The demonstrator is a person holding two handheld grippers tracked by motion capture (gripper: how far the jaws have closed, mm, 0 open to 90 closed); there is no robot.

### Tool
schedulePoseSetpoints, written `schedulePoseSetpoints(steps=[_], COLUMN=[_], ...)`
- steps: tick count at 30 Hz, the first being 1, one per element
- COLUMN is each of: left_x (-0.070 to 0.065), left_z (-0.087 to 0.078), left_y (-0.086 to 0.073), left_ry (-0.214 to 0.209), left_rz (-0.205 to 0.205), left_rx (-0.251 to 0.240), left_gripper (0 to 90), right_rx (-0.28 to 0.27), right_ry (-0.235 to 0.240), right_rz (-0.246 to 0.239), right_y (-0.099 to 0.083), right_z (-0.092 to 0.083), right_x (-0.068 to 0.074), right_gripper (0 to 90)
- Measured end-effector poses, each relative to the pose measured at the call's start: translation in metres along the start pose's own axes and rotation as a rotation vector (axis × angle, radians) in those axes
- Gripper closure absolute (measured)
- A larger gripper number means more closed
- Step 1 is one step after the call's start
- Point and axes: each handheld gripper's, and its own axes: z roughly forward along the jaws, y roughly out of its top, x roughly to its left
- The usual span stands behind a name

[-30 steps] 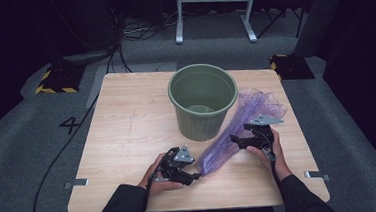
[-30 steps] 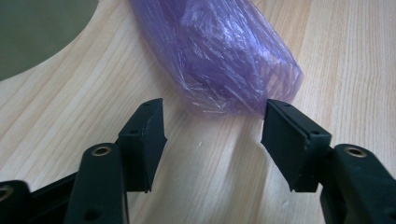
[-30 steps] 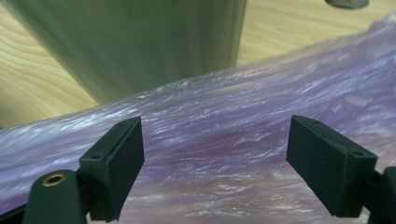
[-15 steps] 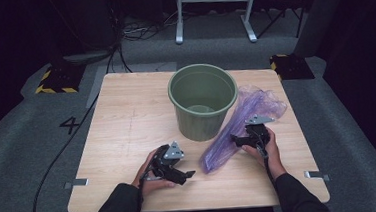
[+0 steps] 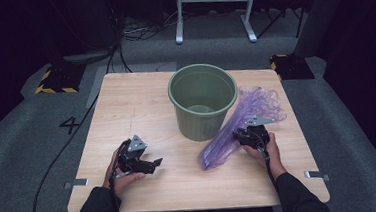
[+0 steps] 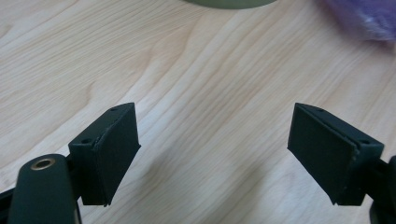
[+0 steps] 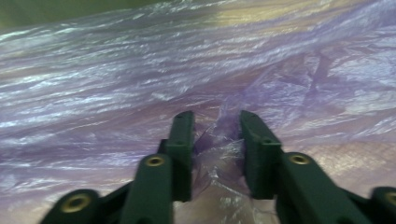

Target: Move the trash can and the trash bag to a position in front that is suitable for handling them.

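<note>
A crumpled purple plastic bag lies on the wooden table, right of a green bin that stands upright. My right gripper is at the bag's middle. Its jaws have just been closing, and in the right gripper view a bunch of the bag's film is pinched in that gripper. My left gripper is held near the front left of the table. Its jaws have opened wide and in the left gripper view they stand over bare wood with nothing between them.
The bin's base and a corner of the bag show at the top of the left gripper view. Grey carpet surrounds the table, with a cable at the left and a metal stand behind.
My left gripper has let go of the bag's near end and moved left across the table, open. The right gripper has stayed at the bag and narrowed its jaws on the film.
</note>
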Motion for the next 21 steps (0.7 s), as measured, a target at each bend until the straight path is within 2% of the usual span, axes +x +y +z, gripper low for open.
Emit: schedulePoseSetpoints(steps=[4, 7, 10, 13, 14, 16, 21], left_x=[0.003, 0.001, 0.000, -0.003, -0.003, -0.006, -0.009], left_z=[0.001, 0.002, 0.006, 0.012, 0.013, 0.015, 0.019], left_y=[-0.001, -0.001, -0.001, -0.001, -0.001, -0.001, -0.003], left_ry=[0.004, 0.000, -0.011, -0.017, -0.020, -0.001, 0.019], left_rz=[-0.016, -0.005, -0.001, 0.007, 0.010, 0.033, 0.047], left_rx=[0.003, 0.015, 0.029, 0.054, 0.066, 0.065, 0.040], left_gripper=[15.9, 15.8, 15.9, 15.8, 15.8, 15.5, 14.3], right_rx=[-0.004, -0.005, -0.011, -0.034, -0.053, -0.079, -0.133], right_ry=[0.015, 0.021, 0.025, 0.027, 0.041, 0.051, 0.105], right_rz=[-0.006, -0.026, -0.037, -0.043, -0.041, -0.045, -0.048], right_y=[-0.002, -0.003, -0.005, -0.006, -0.007, -0.008, -0.010], right_z=[-0.002, -0.003, -0.005, -0.011, -0.015, -0.021, -0.035], right_x=[-0.001, -0.001, -0.002, -0.005, -0.006, -0.008, -0.012], right_gripper=[82.6, 87.3, 88.7, 89.4, 89.7, 89.9, 90.0])
